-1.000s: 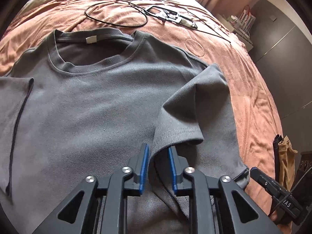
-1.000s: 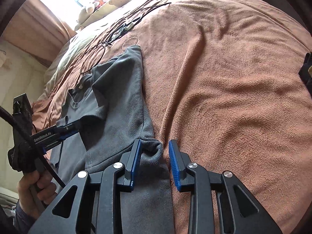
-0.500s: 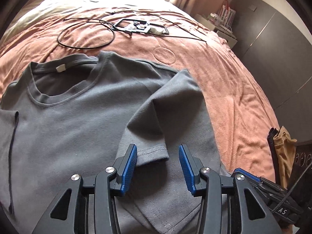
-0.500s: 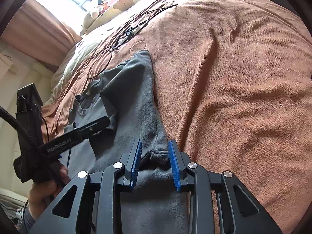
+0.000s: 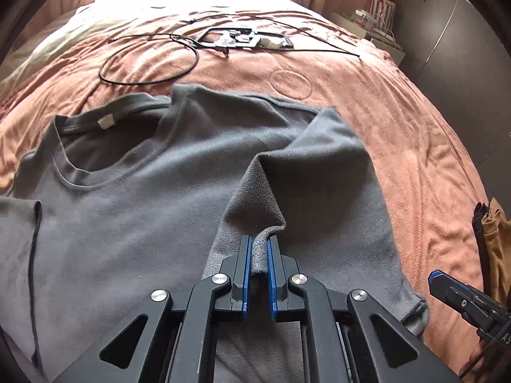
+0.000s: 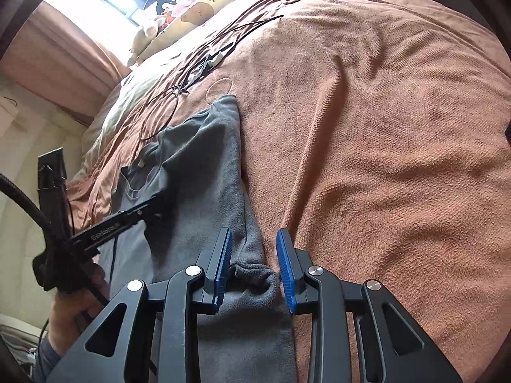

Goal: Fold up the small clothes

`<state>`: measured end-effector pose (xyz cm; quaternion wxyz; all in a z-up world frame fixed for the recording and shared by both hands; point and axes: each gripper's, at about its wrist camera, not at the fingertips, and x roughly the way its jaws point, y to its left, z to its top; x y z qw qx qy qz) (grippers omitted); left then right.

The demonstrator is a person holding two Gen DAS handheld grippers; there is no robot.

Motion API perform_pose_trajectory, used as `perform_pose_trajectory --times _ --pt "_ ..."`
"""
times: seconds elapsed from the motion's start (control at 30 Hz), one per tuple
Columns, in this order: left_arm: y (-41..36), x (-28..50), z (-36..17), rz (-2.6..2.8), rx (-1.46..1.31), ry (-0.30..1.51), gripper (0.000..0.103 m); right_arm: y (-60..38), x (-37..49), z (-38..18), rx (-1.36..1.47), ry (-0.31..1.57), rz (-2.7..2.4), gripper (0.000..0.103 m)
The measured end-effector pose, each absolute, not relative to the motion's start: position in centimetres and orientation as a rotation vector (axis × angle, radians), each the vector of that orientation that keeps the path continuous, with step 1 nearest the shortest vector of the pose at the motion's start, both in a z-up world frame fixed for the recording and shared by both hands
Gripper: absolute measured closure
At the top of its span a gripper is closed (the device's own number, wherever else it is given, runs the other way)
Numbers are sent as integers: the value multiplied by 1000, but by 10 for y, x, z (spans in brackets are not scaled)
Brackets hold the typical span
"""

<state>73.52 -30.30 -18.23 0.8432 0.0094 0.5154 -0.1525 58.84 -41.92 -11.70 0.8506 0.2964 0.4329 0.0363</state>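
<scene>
The left gripper (image 5: 258, 257) has just closed its blue pads on a raised ridge of the grey T-shirt (image 5: 127, 210); a roll of cloth is pinched between them, and beyond the tips the folded-in sleeve (image 5: 319, 166) tents up. The right gripper (image 6: 254, 263) has its jaws partly spread, straddling a bunched hem corner of the same shirt; whether its pads (image 6: 223, 255) press the cloth cannot be told. Ahead of both sets of fingers the shirt lies flat on the pink blanket (image 6: 383, 127), collar far from the left fingers, a black cable (image 5: 147, 60) farther still. Judging by this, one side is turned inward; the other sleeve and the lengthwise folds remain.
</scene>
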Motion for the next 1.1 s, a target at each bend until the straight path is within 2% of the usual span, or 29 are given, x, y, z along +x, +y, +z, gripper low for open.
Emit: perform_pose_trajectory --times 0.27,0.37,0.5,0.57,0.63,0.67,0.83,0.97,1.1 --pt "-255 751 -167 -237 -68 1089 93 -416 595 -135 610 988 3 77" --pt "-243 756 -173 -234 -109 1116 88 -419 591 -137 651 970 26 74" --pt "-230 757 -179 -230 -139 1121 75 -423 588 -142 664 940 69 71" --pt "-224 757 -181 -233 -170 1118 65 -417 589 -141 601 945 78 69" --pt "-217 756 -181 -231 -202 1105 52 -405 589 -137 500 940 73 67" --pt "-215 756 -181 -231 -211 1098 50 -399 588 -137 448 930 71 65" --pt "-208 755 -183 -252 -249 1086 49 -402 591 -131 453 966 62 65" --pt "-206 755 -183 -283 -290 1076 49 -403 588 -95 383 841 62 65" --pt "-211 759 -186 -314 -292 1084 49 -406 600 -73 352 829 74 65"
